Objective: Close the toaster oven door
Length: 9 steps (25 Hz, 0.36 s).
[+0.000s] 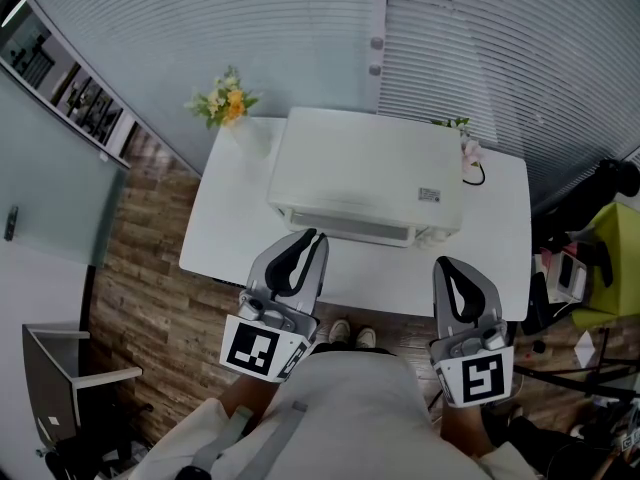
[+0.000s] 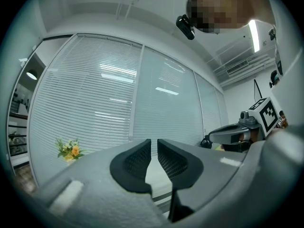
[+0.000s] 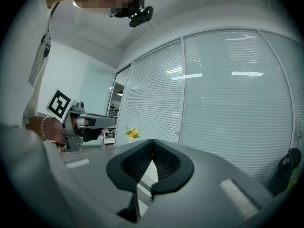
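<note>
Office room: glass walls with slatted blinds [image 1: 480, 48], white table [image 1: 225, 223], wood-pattern floor [image 1: 140, 288], ceiling strip light [image 2: 253, 34].

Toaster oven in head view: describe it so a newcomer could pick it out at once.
Find the white table in front of the window blinds. The toaster oven is the big white box in its middle. It is the only appliance there, with a small label on top; its neighbours are just yellow flowers at one back corner and a small plant at the other.
</note>
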Tool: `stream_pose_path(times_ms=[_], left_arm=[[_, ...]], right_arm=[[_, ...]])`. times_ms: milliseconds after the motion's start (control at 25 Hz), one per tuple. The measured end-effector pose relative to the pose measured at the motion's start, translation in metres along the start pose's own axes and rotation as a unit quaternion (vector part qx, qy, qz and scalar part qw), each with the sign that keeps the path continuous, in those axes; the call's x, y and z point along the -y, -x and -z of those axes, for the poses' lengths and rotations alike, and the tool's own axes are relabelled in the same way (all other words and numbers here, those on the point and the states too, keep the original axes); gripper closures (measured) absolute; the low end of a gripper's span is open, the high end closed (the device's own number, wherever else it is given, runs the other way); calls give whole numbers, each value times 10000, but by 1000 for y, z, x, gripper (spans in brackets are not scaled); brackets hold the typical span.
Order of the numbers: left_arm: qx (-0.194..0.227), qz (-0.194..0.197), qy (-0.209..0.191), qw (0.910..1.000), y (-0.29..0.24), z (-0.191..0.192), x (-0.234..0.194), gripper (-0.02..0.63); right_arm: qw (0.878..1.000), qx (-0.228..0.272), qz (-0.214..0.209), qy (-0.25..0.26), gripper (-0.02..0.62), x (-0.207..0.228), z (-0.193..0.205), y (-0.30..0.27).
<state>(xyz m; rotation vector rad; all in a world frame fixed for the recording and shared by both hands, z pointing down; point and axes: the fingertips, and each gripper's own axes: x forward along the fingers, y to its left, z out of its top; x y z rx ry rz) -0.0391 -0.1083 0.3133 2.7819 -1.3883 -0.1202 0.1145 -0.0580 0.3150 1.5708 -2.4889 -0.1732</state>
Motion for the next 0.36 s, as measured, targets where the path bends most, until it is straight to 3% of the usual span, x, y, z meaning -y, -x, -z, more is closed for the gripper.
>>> stream_pose_path(times_ms=[360], left_arm=[[-28,23,-13,10000,-3,2,5,565]], right_arm=[[10000,13,8,8,592,4,1,3]])
